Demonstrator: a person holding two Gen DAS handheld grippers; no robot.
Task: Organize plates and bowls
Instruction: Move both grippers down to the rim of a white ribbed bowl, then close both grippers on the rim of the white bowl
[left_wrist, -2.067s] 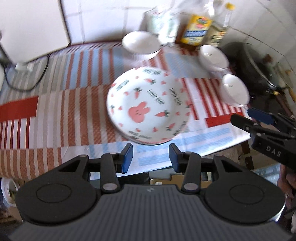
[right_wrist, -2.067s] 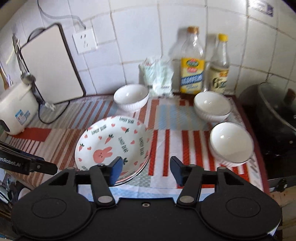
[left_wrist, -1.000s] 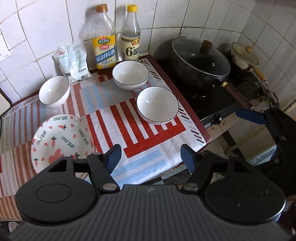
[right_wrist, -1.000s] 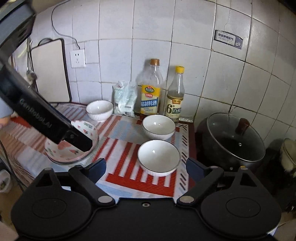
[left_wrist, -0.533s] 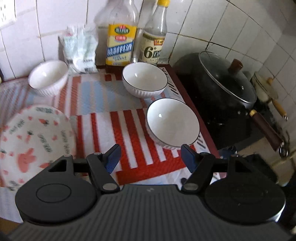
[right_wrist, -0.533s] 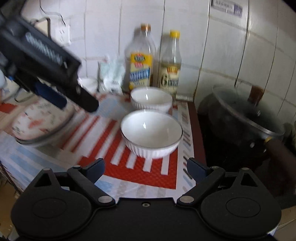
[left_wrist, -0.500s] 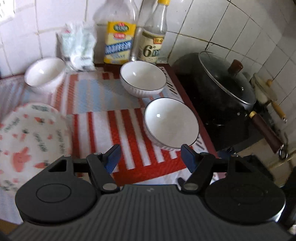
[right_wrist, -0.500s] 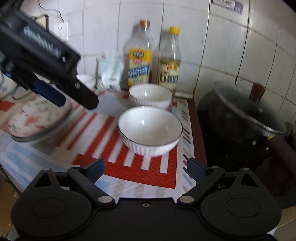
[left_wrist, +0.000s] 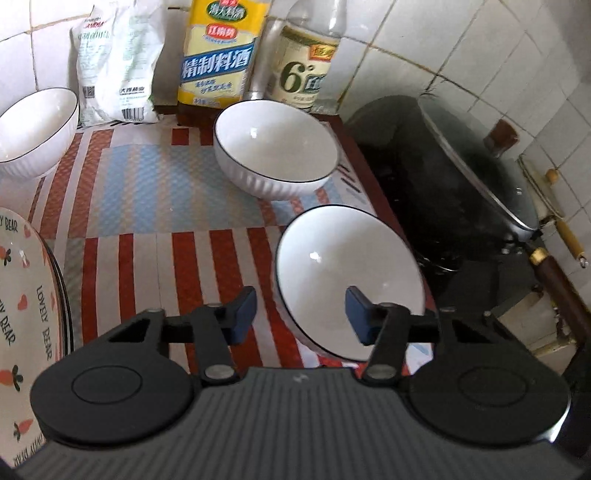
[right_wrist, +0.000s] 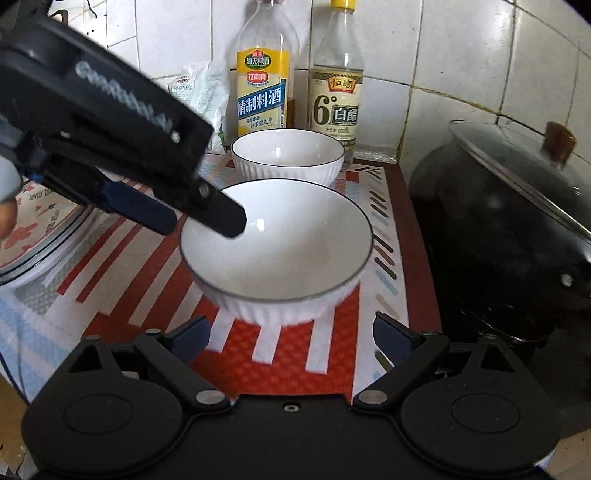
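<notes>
A white ribbed bowl (left_wrist: 347, 280) (right_wrist: 277, 243) sits near the mat's front right corner. My left gripper (left_wrist: 301, 314) is open and straddles its left rim, one finger inside the bowl and one outside; it shows in the right wrist view (right_wrist: 199, 218) coming in from the left. My right gripper (right_wrist: 291, 336) is open and empty just in front of the bowl. A second white bowl (left_wrist: 275, 147) (right_wrist: 288, 155) stands behind it, a third (left_wrist: 35, 129) at the far left. A stack of rabbit-and-carrot plates (left_wrist: 22, 321) (right_wrist: 33, 236) lies at the left.
Two bottles (right_wrist: 264, 85) (right_wrist: 336, 85) and a white bag (left_wrist: 116, 62) stand against the tiled wall. A black lidded pot (left_wrist: 461, 177) (right_wrist: 509, 221) sits on the stove just right of the striped mat (left_wrist: 155, 206). A wooden pan handle (left_wrist: 561, 284) juts out at the right.
Both grippers have swung from the plates to the front bowl and closed in on it. My left gripper has narrowed a little and now straddles the bowl's rim.
</notes>
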